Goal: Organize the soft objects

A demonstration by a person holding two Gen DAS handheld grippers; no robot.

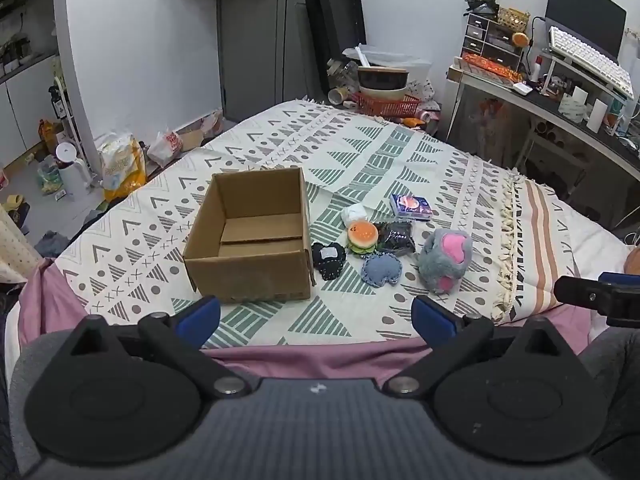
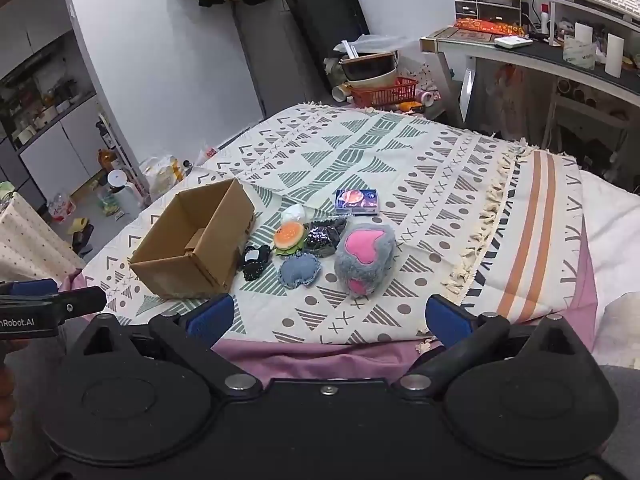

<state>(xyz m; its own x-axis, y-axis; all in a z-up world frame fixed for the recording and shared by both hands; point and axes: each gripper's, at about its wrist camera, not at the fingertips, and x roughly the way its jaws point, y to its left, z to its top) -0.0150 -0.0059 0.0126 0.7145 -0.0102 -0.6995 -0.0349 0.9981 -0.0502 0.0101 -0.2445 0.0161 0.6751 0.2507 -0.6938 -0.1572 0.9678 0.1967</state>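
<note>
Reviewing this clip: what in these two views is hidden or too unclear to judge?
- Cardboard box: in the right wrist view its near wall hides most of the floor; the left wrist view shows it bare.
- Small white item: partly behind the burger toy in both views; cannot be identified.
- Blue packet: print too small to read.
- Right gripper: cut off by the left view's edge; its own view shows it open.
</note>
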